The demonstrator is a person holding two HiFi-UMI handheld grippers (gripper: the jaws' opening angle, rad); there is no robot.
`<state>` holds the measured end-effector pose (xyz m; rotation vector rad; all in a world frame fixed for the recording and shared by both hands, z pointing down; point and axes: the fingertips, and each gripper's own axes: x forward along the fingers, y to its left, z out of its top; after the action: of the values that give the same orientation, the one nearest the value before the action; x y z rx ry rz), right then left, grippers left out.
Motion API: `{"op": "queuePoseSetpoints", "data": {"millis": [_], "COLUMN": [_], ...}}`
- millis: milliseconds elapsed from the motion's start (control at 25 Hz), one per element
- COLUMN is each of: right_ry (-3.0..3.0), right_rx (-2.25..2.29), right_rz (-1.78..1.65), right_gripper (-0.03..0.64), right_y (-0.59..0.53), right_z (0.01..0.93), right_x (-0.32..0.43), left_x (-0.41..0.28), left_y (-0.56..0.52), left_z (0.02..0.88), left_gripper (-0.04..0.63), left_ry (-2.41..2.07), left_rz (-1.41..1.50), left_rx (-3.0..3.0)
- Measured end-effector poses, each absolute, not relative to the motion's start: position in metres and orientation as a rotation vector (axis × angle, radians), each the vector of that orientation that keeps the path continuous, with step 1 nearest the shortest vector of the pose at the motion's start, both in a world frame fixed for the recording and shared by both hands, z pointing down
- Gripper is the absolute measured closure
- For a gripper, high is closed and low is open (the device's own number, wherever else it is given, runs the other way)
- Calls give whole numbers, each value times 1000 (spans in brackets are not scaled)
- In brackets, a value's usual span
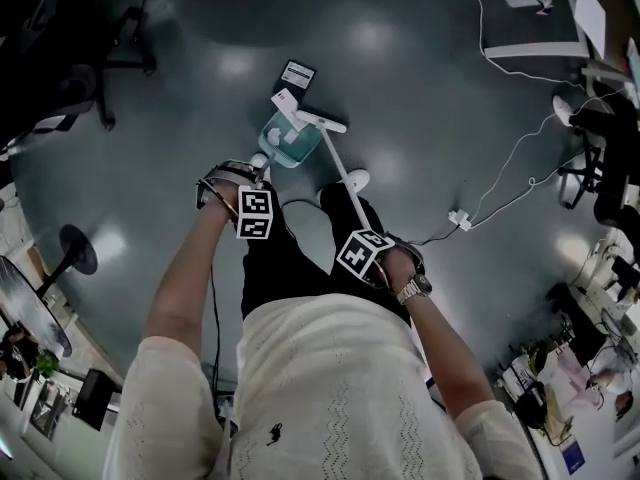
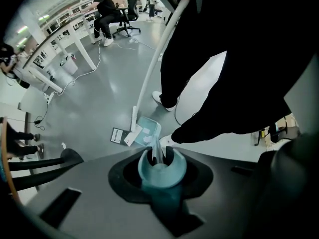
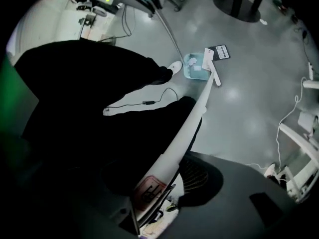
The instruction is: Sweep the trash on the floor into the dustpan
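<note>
Clamping shows only close-up: left gripper (image 2: 160, 158) on dustpan handle (image 2: 162, 176), right gripper (image 3: 157, 198) on broom (image 3: 194, 113).

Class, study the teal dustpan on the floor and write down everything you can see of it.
The dustpan is a pale teal, see-through plastic pan resting on the grey floor ahead of the person's feet. A thin stem rises from it to a teal hooked grip, clamped in the jaws of the left gripper. Pale scraps seem to lie inside. The white head of the broom lies against its far edge, and a white slip sits at that rim too.
</note>
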<state>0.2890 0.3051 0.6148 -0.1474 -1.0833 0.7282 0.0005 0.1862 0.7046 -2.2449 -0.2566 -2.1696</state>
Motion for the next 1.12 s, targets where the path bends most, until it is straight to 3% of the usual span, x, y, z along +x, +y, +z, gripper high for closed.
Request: {"op": "queuePoseSetpoints", "data": {"millis": [280,1120], "right_ry": [-1100,-1145], "right_rx": [-169,305], "right_rz": [664,1232], "right_gripper": [400,400], "right_y": [338,315], "right_z": [607,576], "right_x": [248,132], "left_x": [-33,-195], "left_y": [193,171], "left_z": [706,681], "left_gripper": [502,500], "left_ry": [-163,40], "left_rz": [-2132,-2156], "left_rx": [-2239,-2144]}}
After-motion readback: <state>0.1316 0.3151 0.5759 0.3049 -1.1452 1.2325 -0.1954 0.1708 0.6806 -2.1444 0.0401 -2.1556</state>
